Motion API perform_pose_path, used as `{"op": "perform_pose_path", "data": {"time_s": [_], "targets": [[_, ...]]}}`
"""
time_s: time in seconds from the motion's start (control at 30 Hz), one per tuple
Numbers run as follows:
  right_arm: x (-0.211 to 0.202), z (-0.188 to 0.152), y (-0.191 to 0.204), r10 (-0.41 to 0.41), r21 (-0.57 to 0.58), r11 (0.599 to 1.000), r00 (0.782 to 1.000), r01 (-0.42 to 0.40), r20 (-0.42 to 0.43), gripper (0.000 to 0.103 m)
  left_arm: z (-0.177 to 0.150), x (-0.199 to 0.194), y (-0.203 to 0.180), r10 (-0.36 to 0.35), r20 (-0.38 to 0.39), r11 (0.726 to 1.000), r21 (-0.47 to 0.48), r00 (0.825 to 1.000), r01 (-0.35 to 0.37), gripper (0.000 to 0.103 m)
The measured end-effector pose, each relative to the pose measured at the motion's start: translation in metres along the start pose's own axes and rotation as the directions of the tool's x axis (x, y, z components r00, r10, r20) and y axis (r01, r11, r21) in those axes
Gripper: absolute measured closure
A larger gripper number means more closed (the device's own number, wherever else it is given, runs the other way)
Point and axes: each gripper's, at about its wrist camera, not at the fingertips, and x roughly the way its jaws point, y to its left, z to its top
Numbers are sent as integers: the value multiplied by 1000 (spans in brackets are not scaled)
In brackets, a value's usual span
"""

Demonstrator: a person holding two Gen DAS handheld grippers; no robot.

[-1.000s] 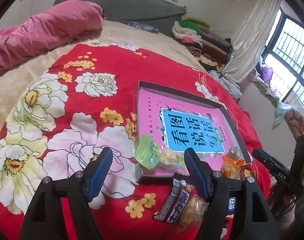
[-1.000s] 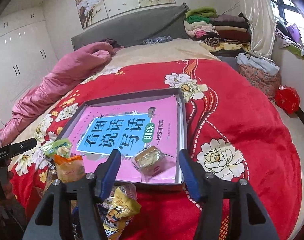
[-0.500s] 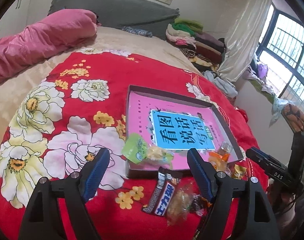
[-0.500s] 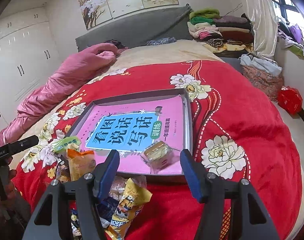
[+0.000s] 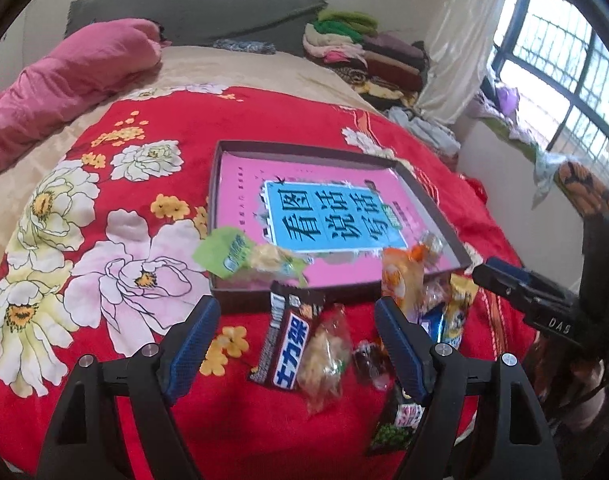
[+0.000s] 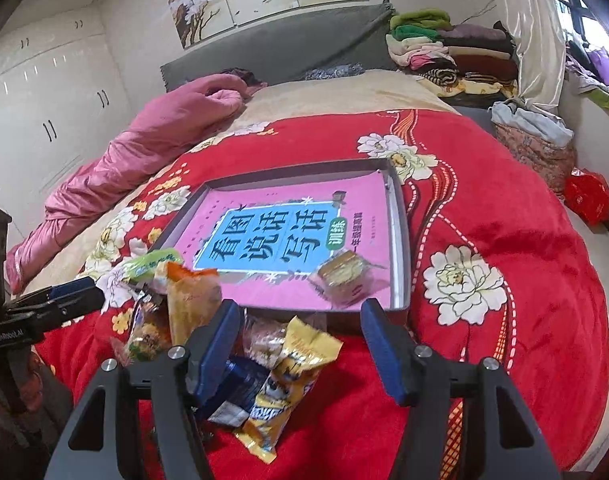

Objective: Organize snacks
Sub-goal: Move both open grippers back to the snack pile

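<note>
**Both claws pulled back from the tray; snacks lie loose at its near edge**

Since a second ago I have drawn both claws back toward me, so the tray [image 5: 240,148] sits farther off and more of the snack pile shows. My left claw [image 5: 296,344] has spread a little wider and is empty, hanging over the chocolate bar [image 5: 286,348] and the clear bag [image 5: 324,360]. My right claw [image 6: 300,350] is half spread, empty too, above the yellow packet [image 6: 288,376] and a blue packet [image 6: 240,380].

The snacks lie on the red blanket [image 5: 116,280], just before the tray's near wall. A green packet [image 5: 228,252] droops over that wall, an orange packet [image 5: 400,280] leans against it, and one wrapped cake [image 6: 344,276] already rests inside, on the pink book [image 6: 276,240].

All of these look light, with slick, crinkly film that may slip from the pads. The bar seems the stiffest; I would pinch it across its narrow middle. The soft bags look crushable, so I would take them by a sealed end, gently. The plush blanket will give under a push.
</note>
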Motion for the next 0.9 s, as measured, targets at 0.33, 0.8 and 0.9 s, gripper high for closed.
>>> {"op": "perform_pose_path", "data": {"time_s": [0.33, 0.8, 0.9], "targets": [[-6, -11, 5, 3, -5, 1000, 999, -3, -32, 40, -15, 3, -21, 5, -46, 997, 75, 999, -1, 22], [-2, -30, -1, 17, 50, 999, 994, -12, -106, 40, -29, 16, -24, -31, -114, 995, 87, 993, 41, 38], [1, -34, -3, 16, 65, 998, 991, -8, -132, 40, -31, 20, -26, -38, -123, 995, 87, 992, 49, 42]]}}
